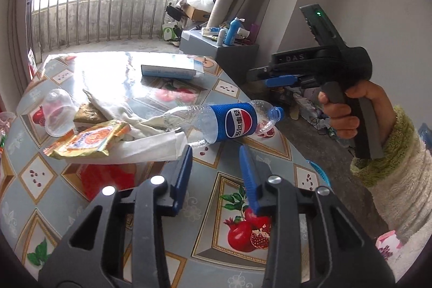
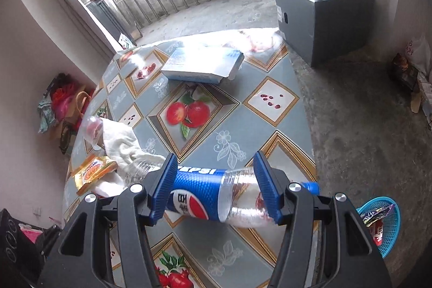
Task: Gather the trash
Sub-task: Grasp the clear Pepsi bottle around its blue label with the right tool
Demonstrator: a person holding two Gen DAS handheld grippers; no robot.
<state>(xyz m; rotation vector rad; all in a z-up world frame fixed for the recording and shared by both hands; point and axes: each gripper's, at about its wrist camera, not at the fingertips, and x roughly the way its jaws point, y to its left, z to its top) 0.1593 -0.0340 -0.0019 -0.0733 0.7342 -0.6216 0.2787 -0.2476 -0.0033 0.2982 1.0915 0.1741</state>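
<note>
Lying at the surface's (image 2: 272,99) left, a clear cup (image 2: 93,130), cloth (image 2: 121,145) and orange wrapper (image 2: 94,172) are awaiting collection. Hovering wide open and empty, the left gripper (image 1: 216,166) is facing the Pepsi bottle (image 2: 213,193), which is lying on its side near the right edge. The right gripper (image 2: 216,185), jaws spread, is apparently poised above it without gripping; lowering and closing come next, then likely carrying it to the blue basket (image 2: 388,231) on the floor.
</note>
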